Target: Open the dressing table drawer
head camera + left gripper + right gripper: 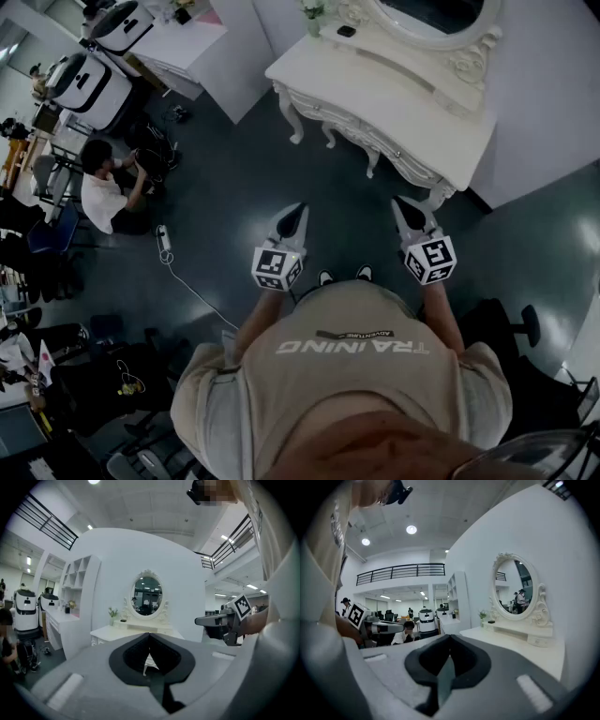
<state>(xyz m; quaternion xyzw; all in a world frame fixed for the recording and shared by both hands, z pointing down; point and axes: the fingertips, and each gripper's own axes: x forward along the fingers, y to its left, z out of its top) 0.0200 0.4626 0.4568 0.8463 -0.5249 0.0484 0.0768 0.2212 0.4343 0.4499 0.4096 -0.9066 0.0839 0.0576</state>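
The white dressing table (412,103) stands against the wall on the dark floor (234,178), its oval mirror (147,596) rising above the worktop and its drawer (389,150) shut in the front face. A person in a beige shirt (347,375) faces it from well apart, holding the two grippers side by side. The left gripper (296,217) and the right gripper (405,208) both point towards the table, fingers closed on nothing, clear of the drawer
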